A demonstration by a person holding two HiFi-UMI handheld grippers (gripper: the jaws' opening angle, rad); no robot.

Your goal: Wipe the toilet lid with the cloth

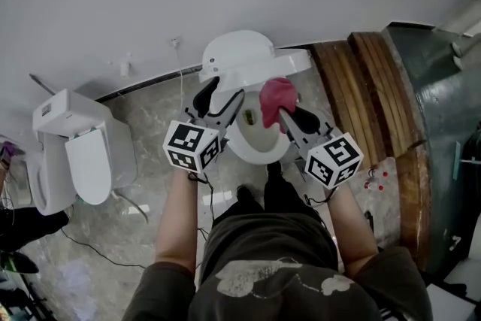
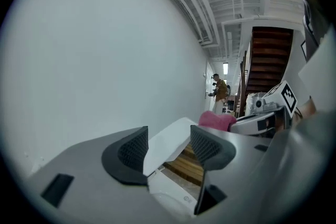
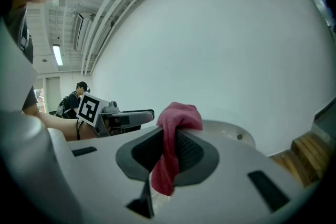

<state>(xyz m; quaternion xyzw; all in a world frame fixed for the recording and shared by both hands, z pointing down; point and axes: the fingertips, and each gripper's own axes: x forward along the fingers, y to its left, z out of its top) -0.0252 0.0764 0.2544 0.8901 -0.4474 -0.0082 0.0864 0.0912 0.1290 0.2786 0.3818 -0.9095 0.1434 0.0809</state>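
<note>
A white toilet stands against the wall with its lid (image 1: 264, 65) raised over the open bowl (image 1: 259, 140). My left gripper (image 1: 224, 89) reaches in from the left. Its jaws stand wide with the lid's edge (image 2: 169, 140) between them, and a gap shows beside the right pad (image 2: 206, 145). I cannot see the pads press on the lid. My right gripper (image 1: 289, 110) is shut on a pink cloth (image 1: 276, 95) over the bowl's right side. In the right gripper view the cloth (image 3: 176, 115) bunches above the jaws and hangs down between them.
A second white toilet (image 1: 83, 154) stands on the marble floor at the left, with cables trailing nearby. Wooden steps (image 1: 368, 86) rise just right of the toilet. My feet (image 1: 259, 195) are close to the bowl. Another person (image 2: 220, 89) stands far down the hall.
</note>
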